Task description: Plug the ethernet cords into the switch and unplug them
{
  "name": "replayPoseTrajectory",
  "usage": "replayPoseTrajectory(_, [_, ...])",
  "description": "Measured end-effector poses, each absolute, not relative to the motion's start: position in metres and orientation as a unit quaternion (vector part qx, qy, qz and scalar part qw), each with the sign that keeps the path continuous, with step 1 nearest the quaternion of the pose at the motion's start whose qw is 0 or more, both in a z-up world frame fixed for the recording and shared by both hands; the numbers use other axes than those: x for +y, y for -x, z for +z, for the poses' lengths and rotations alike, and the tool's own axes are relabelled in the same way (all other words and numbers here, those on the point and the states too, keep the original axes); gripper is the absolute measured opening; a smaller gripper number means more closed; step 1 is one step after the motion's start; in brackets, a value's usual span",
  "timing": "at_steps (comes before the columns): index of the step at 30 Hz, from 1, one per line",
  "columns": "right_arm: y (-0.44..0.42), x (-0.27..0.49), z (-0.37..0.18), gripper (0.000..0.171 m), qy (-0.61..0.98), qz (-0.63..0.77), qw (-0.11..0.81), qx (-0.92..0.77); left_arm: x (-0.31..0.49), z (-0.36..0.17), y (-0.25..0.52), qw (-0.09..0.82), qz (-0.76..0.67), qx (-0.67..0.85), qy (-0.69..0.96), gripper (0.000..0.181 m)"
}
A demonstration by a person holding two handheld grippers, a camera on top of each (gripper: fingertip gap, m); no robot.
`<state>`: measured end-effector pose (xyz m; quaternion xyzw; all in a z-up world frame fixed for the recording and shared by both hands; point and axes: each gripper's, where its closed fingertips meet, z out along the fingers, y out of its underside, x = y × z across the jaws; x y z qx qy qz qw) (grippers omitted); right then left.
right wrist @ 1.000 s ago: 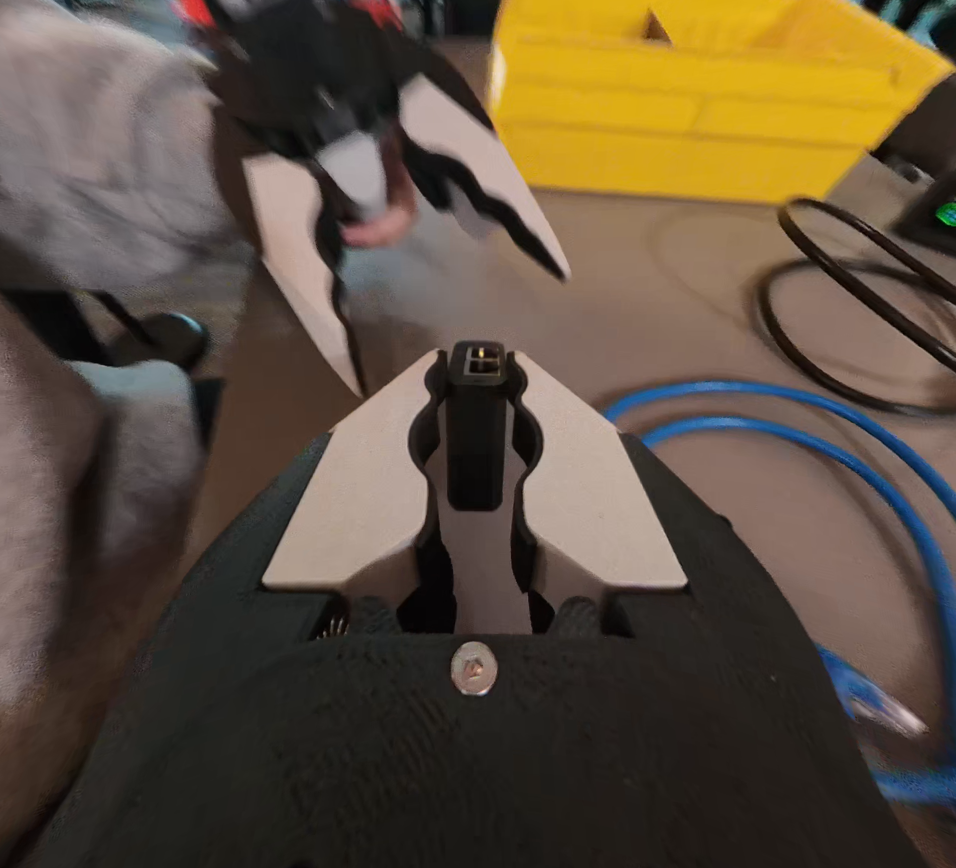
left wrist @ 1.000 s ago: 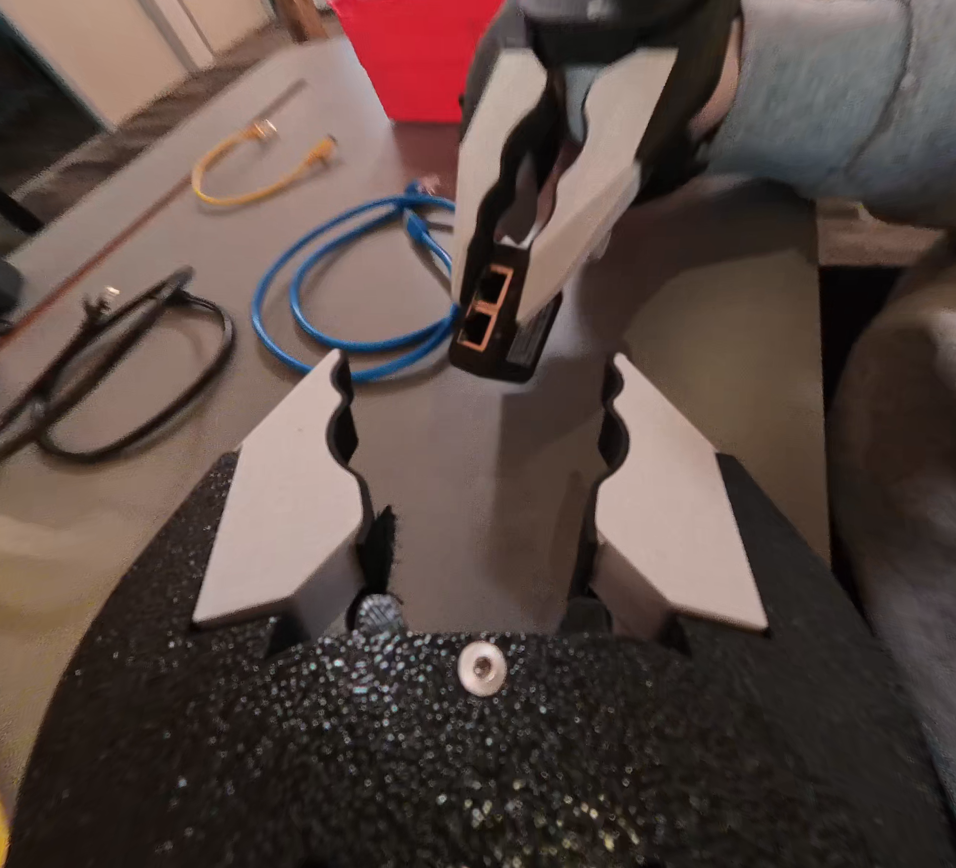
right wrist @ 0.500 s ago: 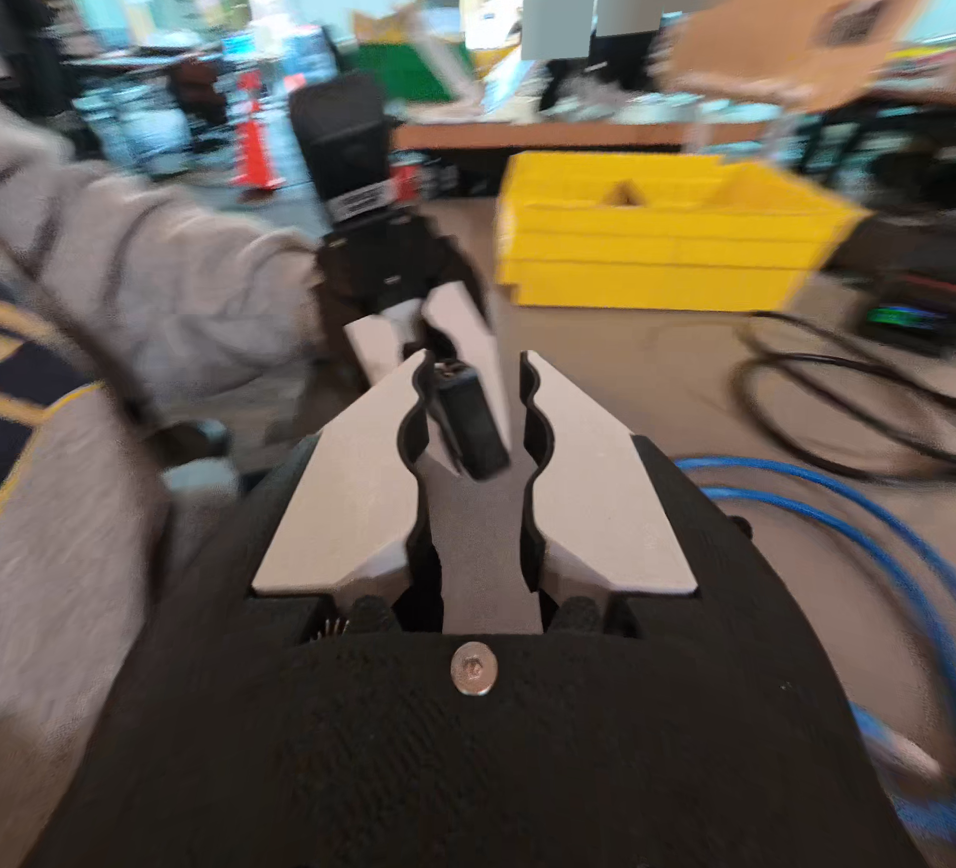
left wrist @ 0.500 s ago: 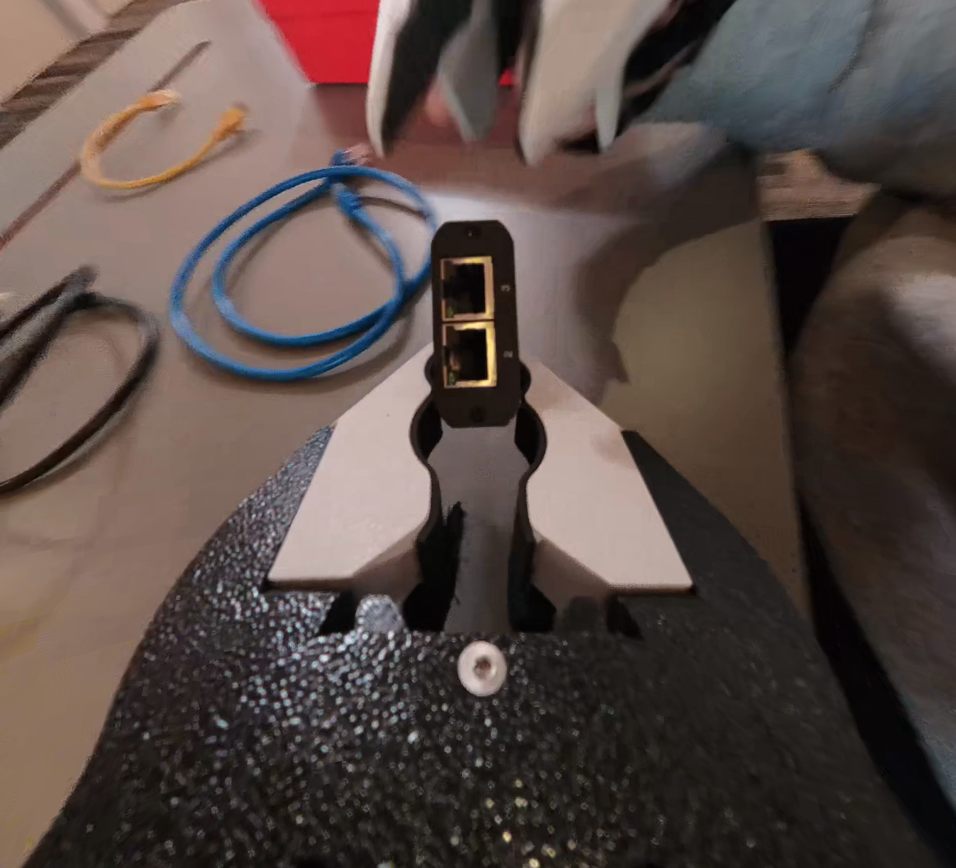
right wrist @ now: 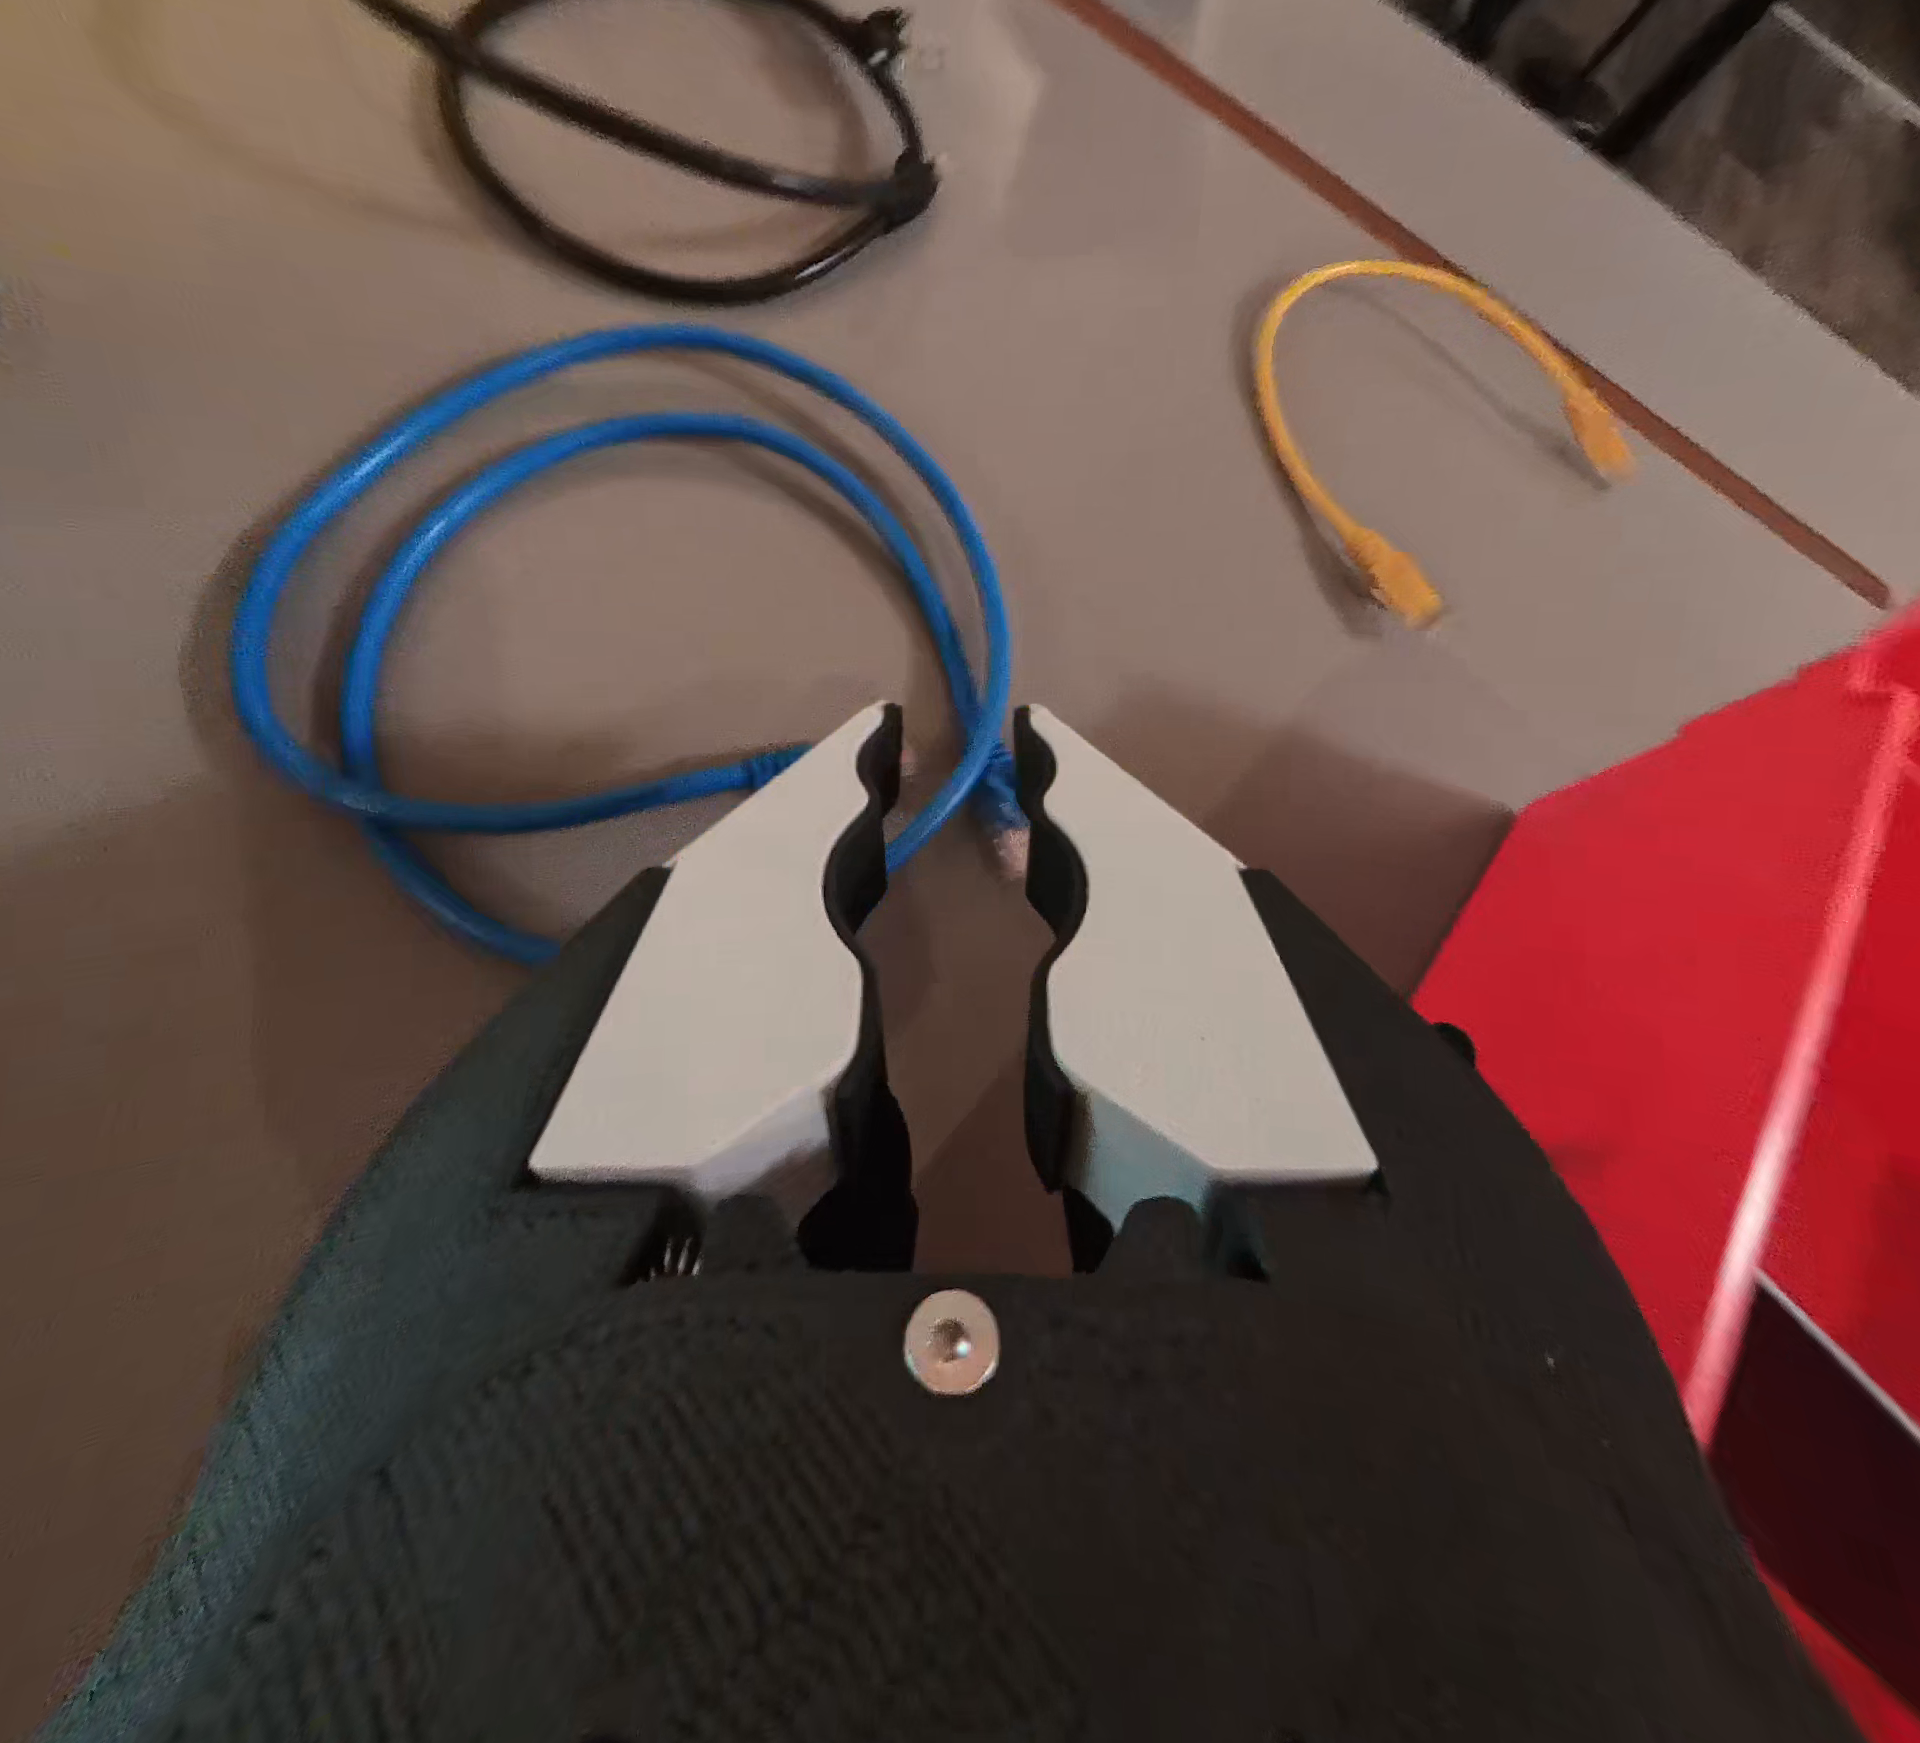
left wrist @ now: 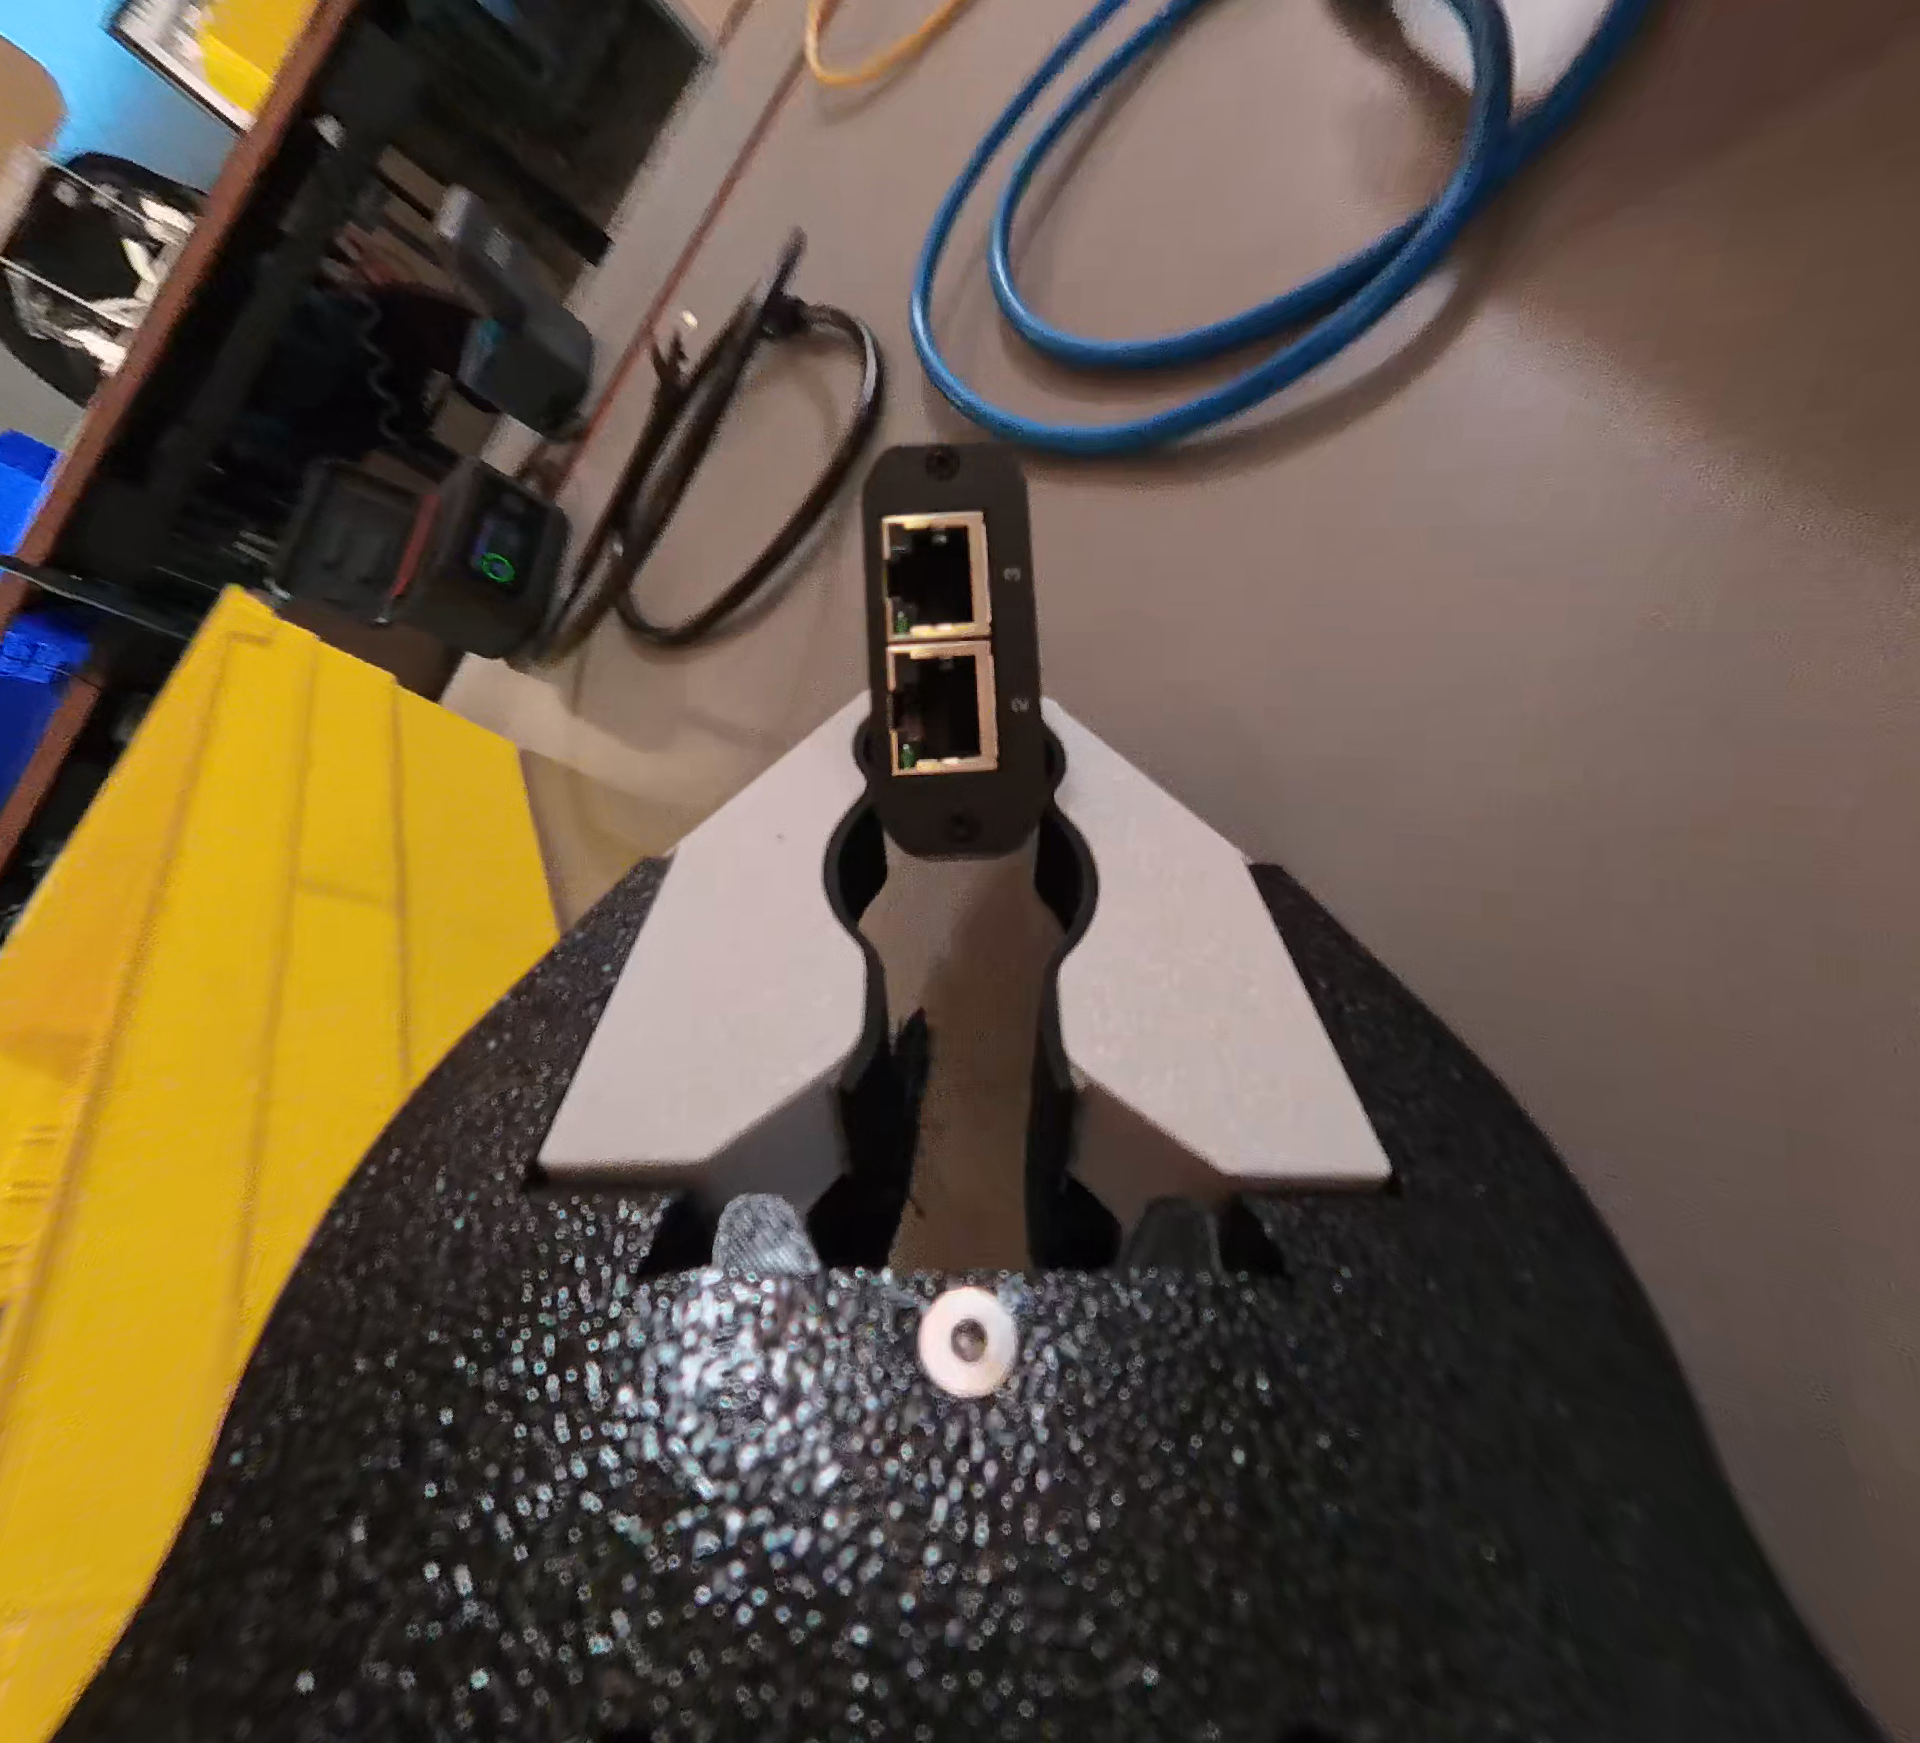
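Holding item one: the switch (left wrist: 948,654), a small black block with two stacked ports, both empty, clamped upright between the tongs of the left gripper (left wrist: 951,779) near its lower end, port face turned toward the camera and raised above the table (left wrist: 1507,758).

Item two: blue cord (right wrist: 613,613), coiled in loose loops on the table, one plug end (right wrist: 1000,810) lying just beyond the tips of the right gripper (right wrist: 954,737). That gripper's tongs stand apart with nothing between them, poised above the plug.

Item three: short yellow cord (right wrist: 1382,436), curved, both plugs free, lying well apart from the blue coil toward the table edge.

Item four: black cord (right wrist: 665,135), looped, farther back.

Also present: yellow bin (left wrist: 239,1018) beside the left gripper; red bin (right wrist: 1714,1018) at the right.

Handling notes, as judgement: the switch looks light and rigid with smooth sides, likely to twist in a low grip when a plug is pushed in. The cords look light and limp; the coil will drag. Best hold is the stiff plug boot just behind the connector, leaving the latch tab free. That tab is probably the fragile part.

No cord is plugged in yet.
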<state>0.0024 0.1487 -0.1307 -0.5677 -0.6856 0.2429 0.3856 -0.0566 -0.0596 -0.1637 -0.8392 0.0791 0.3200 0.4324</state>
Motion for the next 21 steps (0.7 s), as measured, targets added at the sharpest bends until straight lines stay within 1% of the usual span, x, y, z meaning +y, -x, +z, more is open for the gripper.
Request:
replayPoseTrajectory(4, [-0.007,0.133,-0.151,0.020,0.574,0.244,0.316,-0.715,-0.056,-0.161,0.056,0.438,0.323,0.085,0.835,0.021])
replayPoseTrajectory(5, [-0.008,0.127,-0.154,0.023,0.594,0.266,0.288,-0.703,-0.056,-0.162,0.056,0.434,0.325,0.088,0.836,0.021])
replayPoseTrajectory(7, [-0.010,0.105,-0.159,0.031,0.644,0.343,0.198,-0.654,-0.056,-0.163,0.056,0.429,0.332,0.093,0.835,0.021])
replayPoseTrajectory(9, [-0.013,0.092,-0.166,0.043,0.682,0.380,0.134,-0.610,-0.055,-0.163,0.055,0.428,0.333,0.096,0.834,0.021])
replayPoseTrajectory(10, [-0.014,0.090,-0.173,0.047,0.693,0.376,0.128,-0.602,-0.054,-0.163,0.055,0.428,0.335,0.097,0.834,0.021])
replayPoseTrajectory(14, [-0.008,0.089,-0.178,0.045,0.698,0.348,0.178,-0.600,-0.055,-0.164,0.056,0.419,0.340,0.100,0.836,0.021])
replayPoseTrajectory(19, [0.007,0.100,-0.183,0.026,0.685,0.274,0.234,-0.634,-0.053,-0.165,0.054,0.412,0.347,0.110,0.835,0.021])
replayPoseTrajectory(21, [0.010,0.100,-0.184,0.024,0.667,0.257,0.246,-0.655,-0.052,-0.166,0.052,0.410,0.346,0.115,0.836,0.021])
